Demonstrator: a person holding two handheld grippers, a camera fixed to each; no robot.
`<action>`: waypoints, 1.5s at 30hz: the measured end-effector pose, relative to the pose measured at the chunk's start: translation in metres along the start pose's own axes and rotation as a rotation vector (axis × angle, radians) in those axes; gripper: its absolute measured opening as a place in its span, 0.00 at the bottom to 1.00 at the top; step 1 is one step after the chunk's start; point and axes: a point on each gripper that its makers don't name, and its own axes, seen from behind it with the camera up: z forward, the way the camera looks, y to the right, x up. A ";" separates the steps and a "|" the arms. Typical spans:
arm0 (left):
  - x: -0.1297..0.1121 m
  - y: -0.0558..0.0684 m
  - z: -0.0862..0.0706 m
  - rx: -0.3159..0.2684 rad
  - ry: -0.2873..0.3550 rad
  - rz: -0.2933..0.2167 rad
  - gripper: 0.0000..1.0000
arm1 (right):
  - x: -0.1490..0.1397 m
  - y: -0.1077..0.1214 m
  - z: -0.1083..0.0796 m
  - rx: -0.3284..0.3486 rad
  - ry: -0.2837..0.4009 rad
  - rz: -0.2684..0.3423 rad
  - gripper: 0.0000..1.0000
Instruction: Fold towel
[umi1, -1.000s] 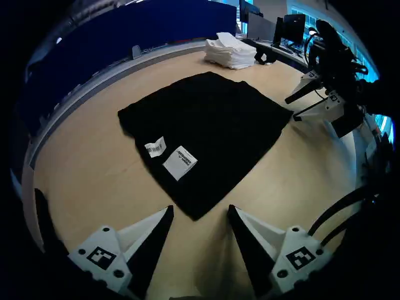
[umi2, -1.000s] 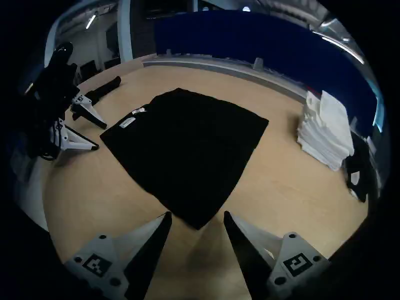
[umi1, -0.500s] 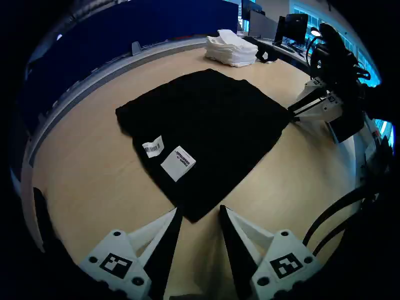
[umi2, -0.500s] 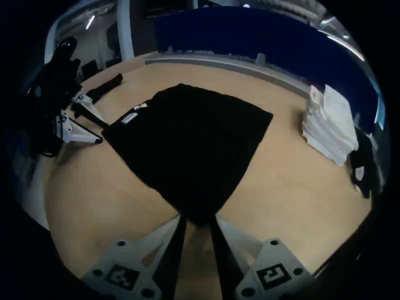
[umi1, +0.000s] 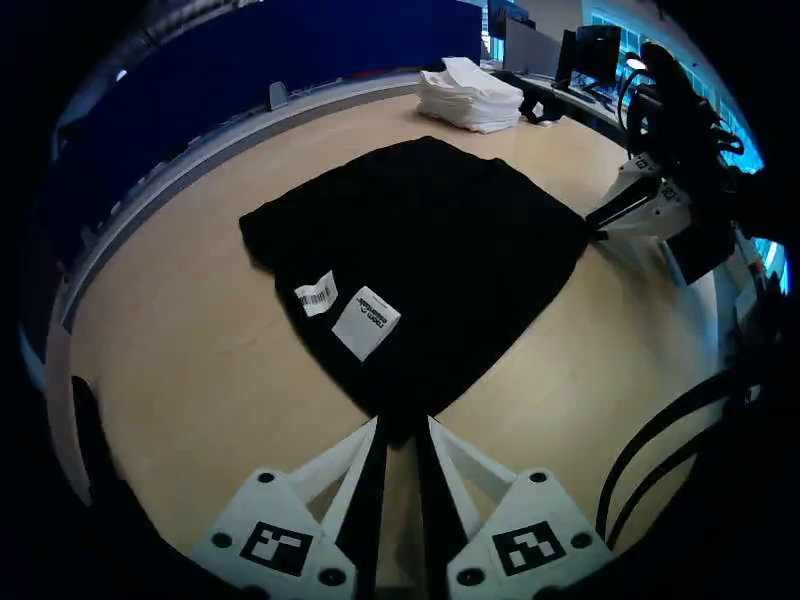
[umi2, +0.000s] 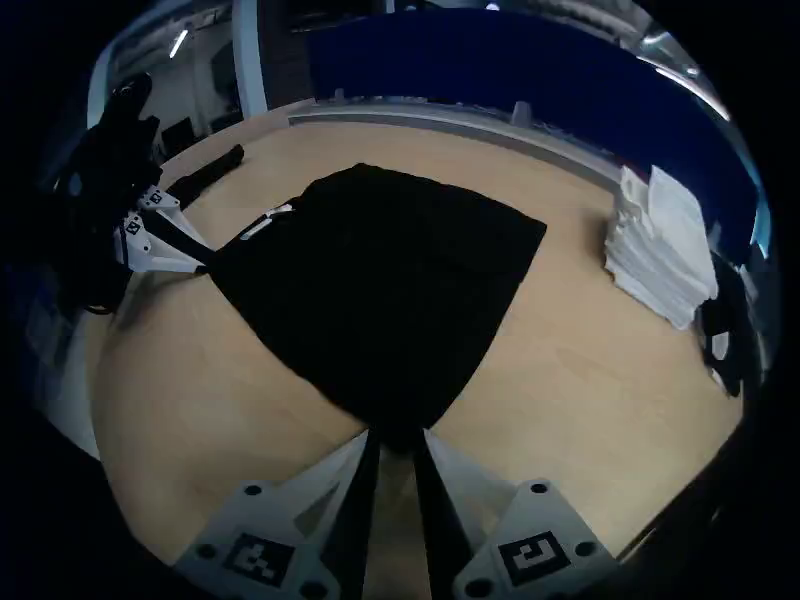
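Observation:
A black towel lies spread flat on the wooden table, with two white labels near its closest corner. My left gripper is shut on that corner. In the left gripper view, my right gripper pinches the towel's right corner, held by a hand in black. In the right gripper view the towel fans out ahead and my right gripper is shut on its near corner. My left gripper grips the labelled corner at the left there.
A stack of folded white towels sits at the far side of the table. A blue partition runs behind it. Monitors stand at the back right. A dark object lies on the table's far left.
Both grippers moved forward onto the towel's corners and went from open to shut on them, the right one first and the left one after. The towel stays flat.

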 end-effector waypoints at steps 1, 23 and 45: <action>0.000 0.000 0.000 0.000 0.000 0.001 0.19 | 0.001 0.000 0.000 0.002 0.002 0.006 0.23; 0.015 -0.006 -0.013 0.009 0.034 -0.030 0.14 | 0.025 0.004 -0.015 -0.001 0.044 0.024 0.20; 0.044 -0.009 -0.061 0.050 0.086 -0.097 0.14 | 0.062 -0.005 -0.062 0.001 0.100 0.004 0.20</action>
